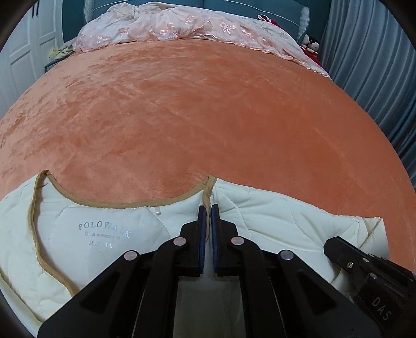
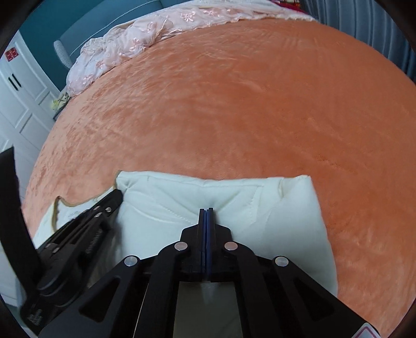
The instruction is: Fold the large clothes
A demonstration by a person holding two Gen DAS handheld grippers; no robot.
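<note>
A cream quilted jacket (image 1: 273, 215) lies on the near edge of a bed covered in an orange plush blanket (image 1: 208, 104). Its neckline, edged with tan binding (image 1: 104, 204), points away from the cameras toward the head of the bed, so the garment's length runs from the far neckline back toward the viewer. The inside of the collar faces up, showing a silver printed brand label (image 1: 102, 232).

The left gripper (image 1: 208, 208) points steeply down at the jacket's front opening; its blue-padded jaws are drawn narrow, pinching the tan-trimmed front edge just below the collar corner.

In the right wrist view, the right gripper (image 2: 206, 210) also tilts steeply down over the jacket's shoulder and folded sleeve area (image 2: 286, 208). Its jaws are pressed fully together, and the fabric dimples right at the tips; whether any cloth is caught between them cannot be told.

The two grippers sit near each other, each visible at the edge of the other's view.

A pale pink lace coverlet (image 1: 182, 26) is bunched at the head of the bed, against a teal headboard (image 2: 104, 23)
</note>
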